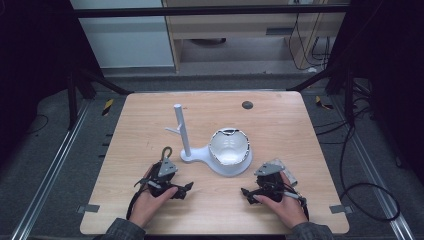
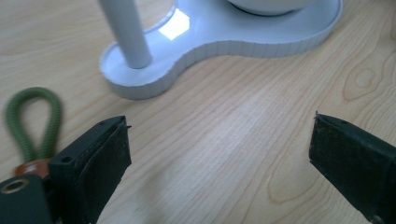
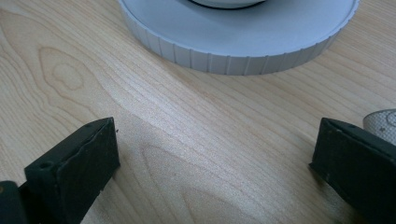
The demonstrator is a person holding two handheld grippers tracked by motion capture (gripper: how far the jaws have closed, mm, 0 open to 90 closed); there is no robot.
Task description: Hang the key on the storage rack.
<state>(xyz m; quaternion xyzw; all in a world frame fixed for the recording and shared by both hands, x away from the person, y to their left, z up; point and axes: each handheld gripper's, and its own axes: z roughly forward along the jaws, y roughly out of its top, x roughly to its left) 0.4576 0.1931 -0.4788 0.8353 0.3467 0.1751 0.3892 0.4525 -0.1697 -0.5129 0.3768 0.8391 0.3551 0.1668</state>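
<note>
At the near edge of the light wood-grain table [image 1: 280,125], my left gripper [image 1: 167,182] and right gripper [image 1: 267,187] rest low, one in each hand. Left jaws spread wide, nothing between them, bare wood in the gap; same in the left gripper view [image 2: 219,149]. Right jaws also wide apart, gripping nothing, bare tabletop between the pads in the right gripper view [image 3: 212,154].

Table is a rounded-corner wooden top with a small dark round spot [image 1: 247,105] near the far edge. Around it dark grey floor, metal rails, black frame posts, loose cables on the right, a pale cabinet behind.

Nearest thing to my jaws: the white plastic stand with an upright post and a broad ribbed-edge base [image 1: 200,155], sitting mid-table, just ahead of and between both grippers. A white rounded bowl-like shell with a dark rim [image 1: 229,146] sits on its wider round end. From the left gripper the post and narrow end of the base lie ahead, near, not touching [image 2: 140,74]. From the right gripper the round base edge is ahead, apart from the jaws [image 3: 233,56].

A green cord loop with a brown collar [image 2: 32,121] lies just beside my left jaw. A pale grey flat piece [image 3: 383,122] sits beside my right jaw; what it is I cannot tell.
</note>
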